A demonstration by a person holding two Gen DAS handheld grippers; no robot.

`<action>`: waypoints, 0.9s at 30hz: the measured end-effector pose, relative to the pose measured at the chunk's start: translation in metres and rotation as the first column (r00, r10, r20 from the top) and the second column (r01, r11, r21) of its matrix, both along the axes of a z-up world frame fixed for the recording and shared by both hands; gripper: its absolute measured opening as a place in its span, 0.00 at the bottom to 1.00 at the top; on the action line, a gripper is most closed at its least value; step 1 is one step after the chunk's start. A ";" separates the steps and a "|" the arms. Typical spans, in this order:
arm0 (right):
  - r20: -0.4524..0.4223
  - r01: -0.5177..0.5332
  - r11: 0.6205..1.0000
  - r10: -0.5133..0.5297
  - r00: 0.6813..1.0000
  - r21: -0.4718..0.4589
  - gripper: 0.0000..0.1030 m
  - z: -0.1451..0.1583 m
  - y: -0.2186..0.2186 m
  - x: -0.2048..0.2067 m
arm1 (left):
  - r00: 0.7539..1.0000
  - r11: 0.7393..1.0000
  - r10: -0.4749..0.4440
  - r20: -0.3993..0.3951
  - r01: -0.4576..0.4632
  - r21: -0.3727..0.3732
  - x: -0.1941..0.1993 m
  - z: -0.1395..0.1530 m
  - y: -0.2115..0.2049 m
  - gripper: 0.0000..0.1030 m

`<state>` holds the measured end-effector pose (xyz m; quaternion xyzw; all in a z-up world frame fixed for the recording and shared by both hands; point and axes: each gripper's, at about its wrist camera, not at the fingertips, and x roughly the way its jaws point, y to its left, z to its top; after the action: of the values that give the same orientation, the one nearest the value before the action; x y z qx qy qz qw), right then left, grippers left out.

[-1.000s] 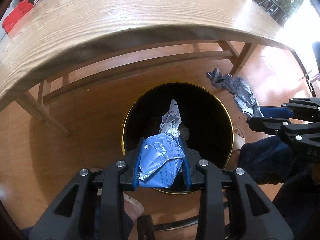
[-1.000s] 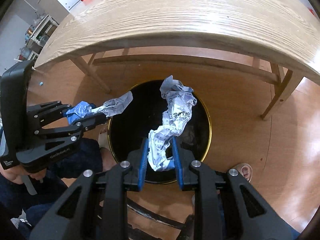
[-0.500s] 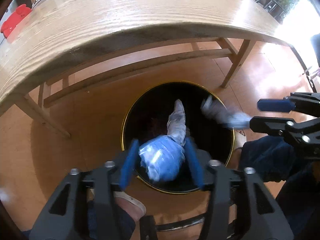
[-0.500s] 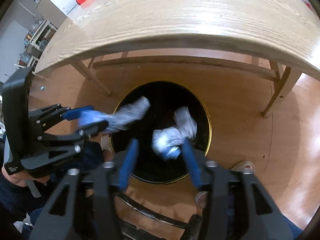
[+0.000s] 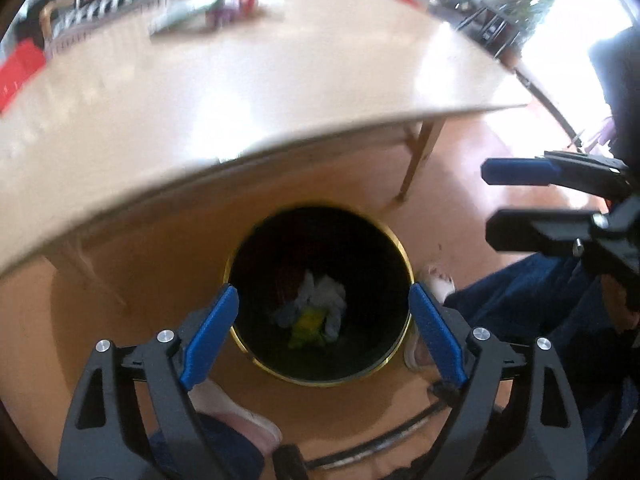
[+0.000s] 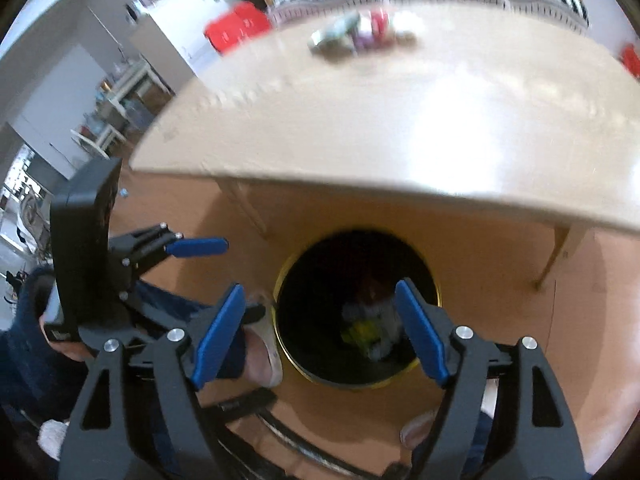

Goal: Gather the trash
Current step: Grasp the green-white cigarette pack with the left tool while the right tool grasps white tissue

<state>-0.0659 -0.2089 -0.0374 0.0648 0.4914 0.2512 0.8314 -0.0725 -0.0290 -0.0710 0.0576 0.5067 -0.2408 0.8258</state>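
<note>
A round black bin with a gold rim (image 5: 394,236) (image 6: 438,292) stands on the floor under the table edge. Crumpled white and blue wrappers (image 5: 320,300) (image 6: 372,320) lie at its bottom with a yellow scrap. My left gripper (image 5: 322,304) hangs above the bin, its jaws opening wide with nothing between them. My right gripper (image 6: 320,304) also hovers above the bin, jaws opening and empty. In the left wrist view the right gripper (image 5: 520,196) shows at the right; in the right wrist view the left gripper (image 6: 196,248) shows at the left.
A light wooden table (image 5: 200,112) (image 6: 400,120) overhangs the bin, with several blurred items (image 6: 360,32) near its far edge. Table legs (image 5: 416,160) stand beside the bin. A person's legs (image 5: 520,300) and slippered feet (image 6: 260,352) flank it.
Both grippers let go of their crumpled wrappers, which fell into the bin. Both jaws spread wide and both hands rose, so the tabletop now shows from above.
</note>
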 end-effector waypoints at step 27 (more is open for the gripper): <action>-0.089 0.309 0.920 -0.296 0.951 0.243 0.81 -0.013 -0.039 0.331 | 0.912 0.913 0.407 0.046 -0.404 -0.061 0.286 0.013 0.024 0.92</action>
<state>0.2652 -0.2482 -0.0507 0.2519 0.4601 0.1790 0.8323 0.2137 -0.0054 -0.0582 -0.0627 0.4773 -0.0751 0.8733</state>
